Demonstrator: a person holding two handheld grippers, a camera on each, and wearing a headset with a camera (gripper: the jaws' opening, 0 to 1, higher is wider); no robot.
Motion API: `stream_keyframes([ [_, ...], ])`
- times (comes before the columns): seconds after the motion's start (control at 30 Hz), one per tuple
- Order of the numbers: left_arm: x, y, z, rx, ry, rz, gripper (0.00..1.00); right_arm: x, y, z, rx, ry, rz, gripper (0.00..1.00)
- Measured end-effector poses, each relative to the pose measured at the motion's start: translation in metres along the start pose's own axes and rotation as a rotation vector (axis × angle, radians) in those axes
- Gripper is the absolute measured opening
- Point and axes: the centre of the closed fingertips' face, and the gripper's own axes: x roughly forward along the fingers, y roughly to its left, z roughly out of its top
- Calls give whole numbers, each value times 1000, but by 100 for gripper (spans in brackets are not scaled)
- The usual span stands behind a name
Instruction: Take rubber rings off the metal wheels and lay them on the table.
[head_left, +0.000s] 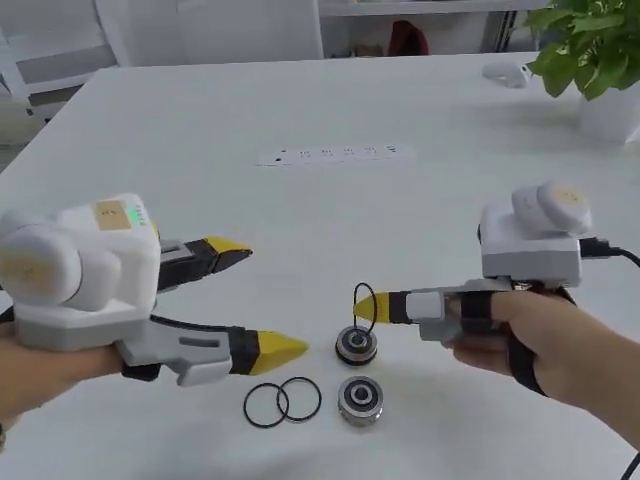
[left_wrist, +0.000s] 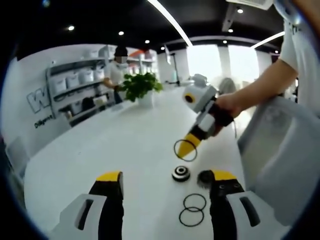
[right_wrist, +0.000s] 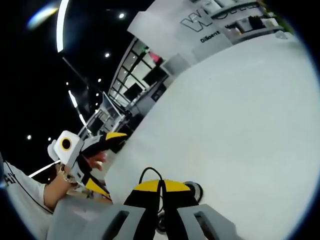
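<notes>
- R gripper (head_left: 362, 303): we see its jaws pinched on a rubber ring (left_wrist: 186, 160), just above one metal wheel (head_left: 356, 345).
- L gripper (head_left: 272, 298): jaws wide, empty.
- 2 loose rings (head_left: 283, 402) flat on table (head_left: 300, 100), beside 2nd wheel (head_left: 360, 398).

Office showroom, as I see it from here: long white table (head_left: 400, 100), socket strip (head_left: 335, 154), potted plant (head_left: 585, 45), stocked wall shelves (left_wrist: 75, 82), wall lettering (left_wrist: 37, 102), ceiling strip lights (left_wrist: 170, 20)

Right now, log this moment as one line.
right gripper shut on rubber ring | left gripper open | two rings on table
</notes>
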Motion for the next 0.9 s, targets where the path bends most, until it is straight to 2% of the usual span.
stream_keyframes([
  [0.13,-4,-4,-8,-4,23,-3,73,4,2,-5,-11,23,2,0],
  [0.33,-10,-9,-11,-2,26,-8,79,9,6,-12,-23,44,8,0],
  [0.47,-12,-16,-12,0,32,-26,82,13,8,-20,-57,82,2,0],
  [0.67,-17,-27,-24,-7,69,-55,82,18,6,-28,-96,118,-10,0],
  [0.9,-19,-36,-38,-10,116,-91,82,20,-1,-32,-153,138,-55,0],
])
